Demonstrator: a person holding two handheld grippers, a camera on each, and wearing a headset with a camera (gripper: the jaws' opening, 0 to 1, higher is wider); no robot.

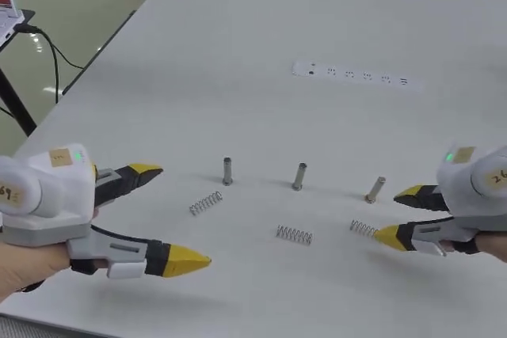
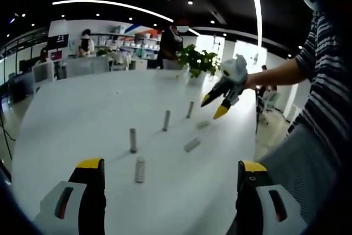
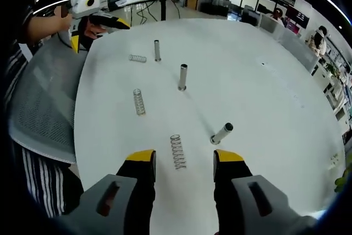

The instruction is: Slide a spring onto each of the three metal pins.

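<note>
Steel springs (image 1: 294,234) lie loose just before the bare middle pin (image 1: 299,176) and its neighbours (image 1: 227,171), while the left gripper (image 1: 183,214) and right gripper (image 1: 388,214) flank it, jaws wide, apparently poised for a pick.

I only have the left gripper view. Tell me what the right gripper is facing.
Observer: In the right gripper view, a spring lies flat on the table just ahead of the right gripper, whose fingers are open with nothing between them.
Operator: Check the pin next to it.
Observer: That pin is bare and sits to the right of the spring in that view, apart from it.
Operator: Report anything beyond the pins.
Observer: In the head view, a white power strip lies flat on the table, well away from them.
</note>
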